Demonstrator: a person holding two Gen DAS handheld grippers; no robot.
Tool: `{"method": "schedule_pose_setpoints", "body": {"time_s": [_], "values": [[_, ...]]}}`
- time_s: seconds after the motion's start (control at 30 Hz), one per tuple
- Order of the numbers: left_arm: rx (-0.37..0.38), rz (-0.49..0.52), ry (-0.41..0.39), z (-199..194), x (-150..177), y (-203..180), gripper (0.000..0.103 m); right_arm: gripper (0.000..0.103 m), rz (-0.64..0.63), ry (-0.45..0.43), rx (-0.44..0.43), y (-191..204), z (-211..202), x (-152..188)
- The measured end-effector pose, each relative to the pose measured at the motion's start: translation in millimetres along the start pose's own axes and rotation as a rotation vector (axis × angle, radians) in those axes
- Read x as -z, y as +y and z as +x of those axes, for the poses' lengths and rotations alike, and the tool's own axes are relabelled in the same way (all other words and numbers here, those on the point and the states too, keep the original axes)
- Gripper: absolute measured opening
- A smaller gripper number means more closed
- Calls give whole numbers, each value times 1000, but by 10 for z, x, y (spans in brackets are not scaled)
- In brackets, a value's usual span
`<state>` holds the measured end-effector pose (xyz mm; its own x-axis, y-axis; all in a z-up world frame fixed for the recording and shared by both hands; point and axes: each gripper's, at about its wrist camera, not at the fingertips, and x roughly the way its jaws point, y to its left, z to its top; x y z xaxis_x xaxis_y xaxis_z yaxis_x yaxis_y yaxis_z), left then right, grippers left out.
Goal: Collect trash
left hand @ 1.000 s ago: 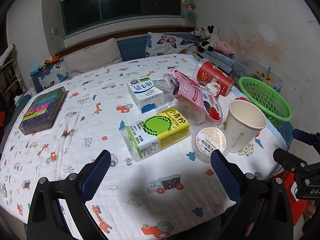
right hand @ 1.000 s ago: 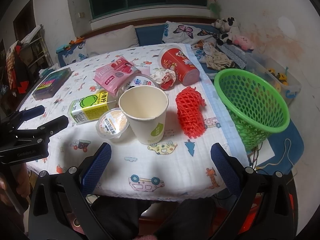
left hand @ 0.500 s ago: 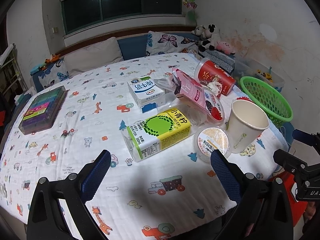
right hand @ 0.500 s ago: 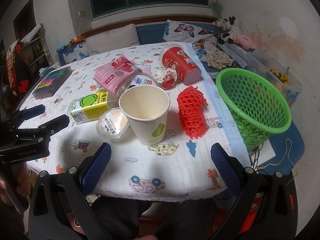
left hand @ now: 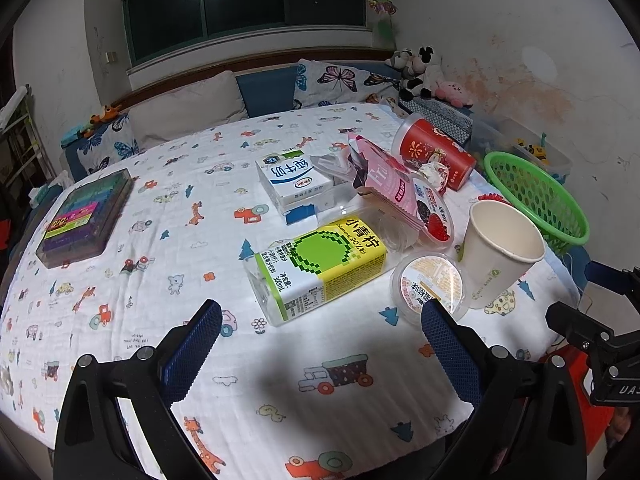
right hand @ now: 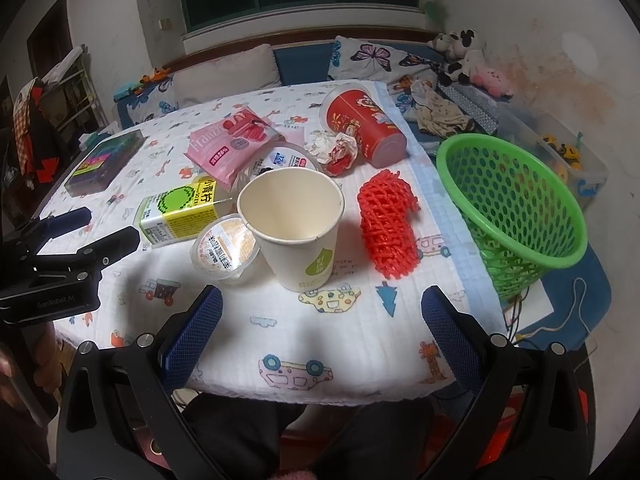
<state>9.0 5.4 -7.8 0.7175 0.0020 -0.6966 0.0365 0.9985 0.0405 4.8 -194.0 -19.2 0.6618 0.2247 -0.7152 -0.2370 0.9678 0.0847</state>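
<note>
Both grippers' fingers [right hand: 194,330] gape before the paper cup [right hand: 294,222] and green basket [right hand: 516,204]

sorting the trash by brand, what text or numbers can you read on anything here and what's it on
"小青柠", "300mL" and "Calamansi": green and yellow drink carton.
"纯牛奶": white and blue milk carton.
"Franzz..." and "26%": pink snack packet.
"12": clear lidded tub.
"GenRobot.AI": body of the left gripper.
Small sealed cup: Chinese lid print too blurred to read.
Paper cup logo and red cup print: not legible.
</note>
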Motion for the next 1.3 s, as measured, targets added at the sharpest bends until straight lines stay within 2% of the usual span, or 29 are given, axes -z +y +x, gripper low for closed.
{"method": "schedule_pose_setpoints", "body": {"time_s": [1.13, 1.3], "values": [[-10, -3, 26, 245, -236, 83, 97, 99, -31, 14, -49, -1, 212, -202], [-4, 1, 25, 291, -339, 82, 97, 95, -48, 24, -59, 35, 300, -262]]}}
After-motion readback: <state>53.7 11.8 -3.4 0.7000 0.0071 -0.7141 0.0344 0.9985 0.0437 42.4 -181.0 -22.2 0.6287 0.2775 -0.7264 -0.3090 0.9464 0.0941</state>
